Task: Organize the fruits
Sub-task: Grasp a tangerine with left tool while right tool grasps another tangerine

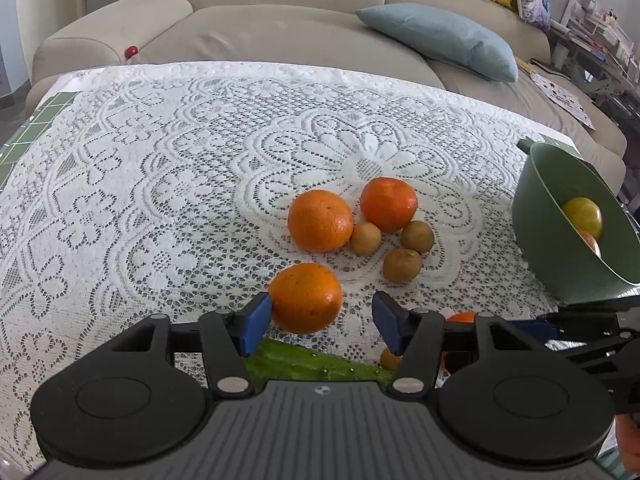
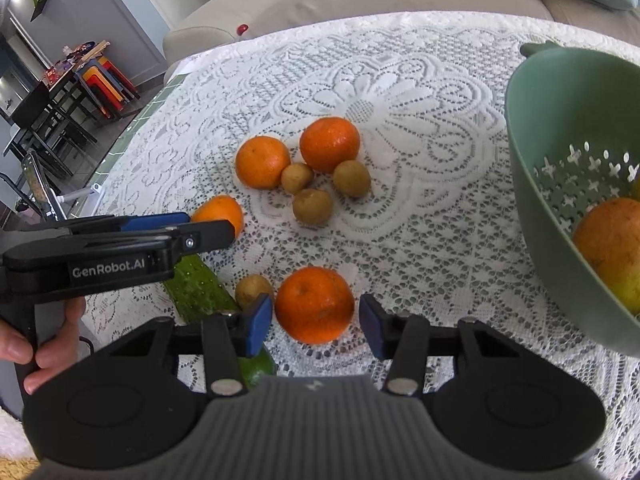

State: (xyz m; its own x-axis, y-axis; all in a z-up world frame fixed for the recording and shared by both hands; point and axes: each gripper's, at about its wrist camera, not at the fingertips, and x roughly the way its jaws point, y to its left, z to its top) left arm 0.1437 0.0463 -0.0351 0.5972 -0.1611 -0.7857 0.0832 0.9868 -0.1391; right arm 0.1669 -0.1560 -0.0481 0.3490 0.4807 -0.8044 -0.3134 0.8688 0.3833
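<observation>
White lace cloth (image 1: 168,168) over the bench, fruit scattered across it.

Left tool (image 1: 320,316): jaws apart, set around one orange (image 1: 306,298) resting on the lace; left blue pad (image 1: 256,318) touching or just short of the peel, right pad clear of it. Ahead of this tool and slightly right, a tight cluster of two more oranges (image 1: 320,220) and three small brown fruits (image 1: 402,266). Under the tool body, part of a green cucumber (image 1: 304,362).

Right tool (image 2: 315,322): jaws also apart, straddling a second orange (image 2: 315,304) on the bench, left pad close against it, right pad with a small gap. Just beside its left finger, a lone brown fruit (image 2: 252,290), with the cucumber lying further left and passing beneath that finger. Right of this tool and ahead, a green colander (image 2: 532,168), tilted, with a yellow-orange fruit (image 2: 608,236) inside. To its left, the other tool seen side-on, gripped by a bare hand (image 2: 44,344).

Beyond the bench, a beige sofa (image 1: 248,28) with a blue cushion (image 1: 440,36).
</observation>
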